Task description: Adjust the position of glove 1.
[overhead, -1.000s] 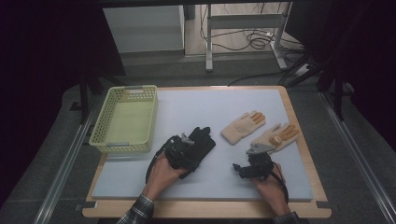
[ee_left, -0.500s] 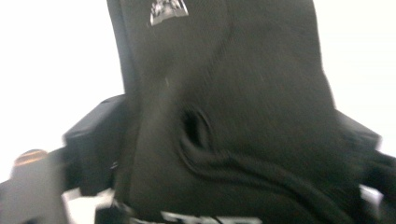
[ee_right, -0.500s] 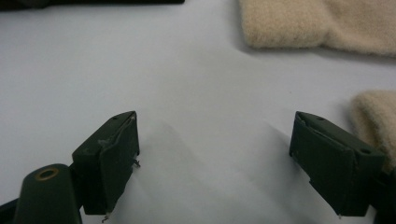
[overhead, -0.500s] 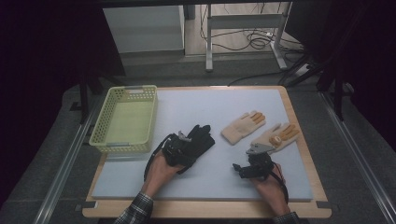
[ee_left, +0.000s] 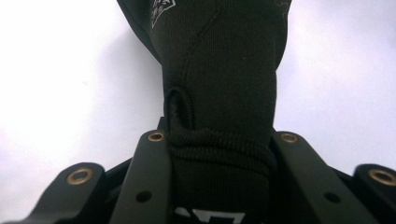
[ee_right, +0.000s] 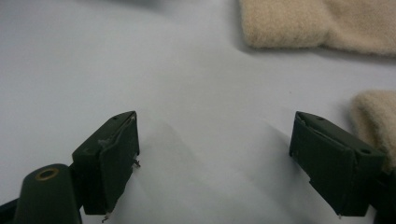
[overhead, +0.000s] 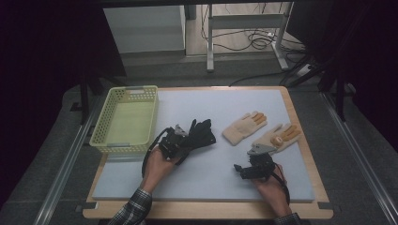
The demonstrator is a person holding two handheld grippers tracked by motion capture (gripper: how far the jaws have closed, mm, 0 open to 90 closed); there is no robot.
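- Dark floor and shadowed walls surround a wooden table (overhead: 305,140) topped with a pale grey-white mat (overhead: 220,178); cables trail on the floor behind it.
- On the mat's left edge sits a yellow-green plastic basket (overhead: 141,96), its long side running away from the person.
- Just right of the basket's near corner is the black glove (overhead: 199,135), held by the left gripper (overhead: 176,143) in the person's left hand (overhead: 157,164).
- That gripper's jaws have just been closing, and they are now clamped on the glove's ribbed cuff (ee_left: 219,149), one jaw on each side of it.
- From the cuff the glove's long axis runs away from the person and slightly to the right, with its fingers spread at the far end, toward the middle of the mat.
- In the left gripper view the glove's body (ee_left: 224,60) stretches straight ahead of the jaws, a seam curving down its back.
- I cannot tell whether the glove's far end is touching the mat.
- Two tan gloves lie right of centre, fingers pointing up and to the right: one tan glove (overhead: 244,126) nearer the middle, the other tan glove (overhead: 279,136) beside it.
- The right gripper (overhead: 253,171), in the right hand (overhead: 272,190), rests low just short of that second glove's cuff.
- Its jaws stand wide apart with bare mat (ee_right: 210,154) between them, and tan cuff (ee_right: 373,116) just beside one jaw.
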